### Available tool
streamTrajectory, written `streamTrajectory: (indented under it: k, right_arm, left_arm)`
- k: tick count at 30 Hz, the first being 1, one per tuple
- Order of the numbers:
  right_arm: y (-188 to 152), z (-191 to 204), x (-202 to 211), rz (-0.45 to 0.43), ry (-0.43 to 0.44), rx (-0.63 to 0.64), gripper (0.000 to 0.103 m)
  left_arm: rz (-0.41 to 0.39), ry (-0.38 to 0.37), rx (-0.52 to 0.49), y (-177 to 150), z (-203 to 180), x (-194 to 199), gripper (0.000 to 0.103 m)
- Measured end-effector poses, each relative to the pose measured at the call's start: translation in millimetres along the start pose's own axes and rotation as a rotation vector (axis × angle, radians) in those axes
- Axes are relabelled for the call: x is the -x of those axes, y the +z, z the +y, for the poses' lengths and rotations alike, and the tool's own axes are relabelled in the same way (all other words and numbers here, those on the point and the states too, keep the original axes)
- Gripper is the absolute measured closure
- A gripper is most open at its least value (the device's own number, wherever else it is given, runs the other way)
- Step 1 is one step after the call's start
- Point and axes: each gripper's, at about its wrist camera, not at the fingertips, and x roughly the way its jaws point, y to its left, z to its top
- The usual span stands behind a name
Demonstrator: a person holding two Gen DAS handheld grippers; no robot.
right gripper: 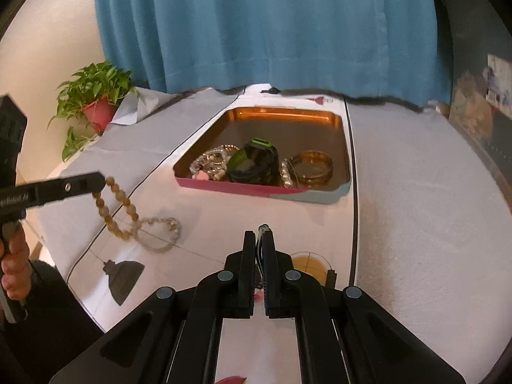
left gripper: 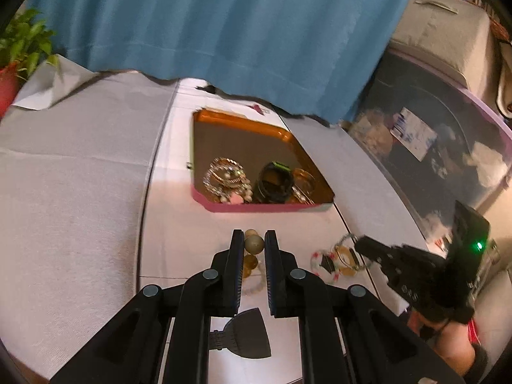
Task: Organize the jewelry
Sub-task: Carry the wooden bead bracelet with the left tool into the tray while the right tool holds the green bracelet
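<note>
Over table (right gripper: 416, 192), beads (left gripper: 253, 243) between left claw (left gripper: 253, 240).

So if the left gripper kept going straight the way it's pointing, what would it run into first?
Probably the pink front wall of the tray. The left gripper, shut on a beaded bracelet, points down toward it across bare table; depth is unclear, so it might meet the table first.

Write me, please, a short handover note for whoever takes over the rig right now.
Left gripper: jaws shut on the brown bead strand, which hangs from them.
Right gripper: jaws shut on a thin wire bangle.
Done: pearl bracelets, black band and gold bangle lie in the tray.
Left: both held pieces go to the tray; pale bead bracelet and amber ring lie on the table.
</note>
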Motion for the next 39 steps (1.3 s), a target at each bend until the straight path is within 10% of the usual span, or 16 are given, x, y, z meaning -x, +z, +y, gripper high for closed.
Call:
streamTrajectory:
  k: [25, 39]
  right_arm:
    - [62.8, 83.9, 199.3, -0.303, 0.051, 0.024, 0.099]
    - [71.9, 72.9, 187.4, -0.301, 0.004, -0.022, 0.099]
  left_arm:
    - [-0.194, 0.027, -0.110, 21.9, -100.2, 119.5, 0.093]
    - [-0.198, 0.006, -0.134, 33.4, -103.0, 100.2, 0.093]
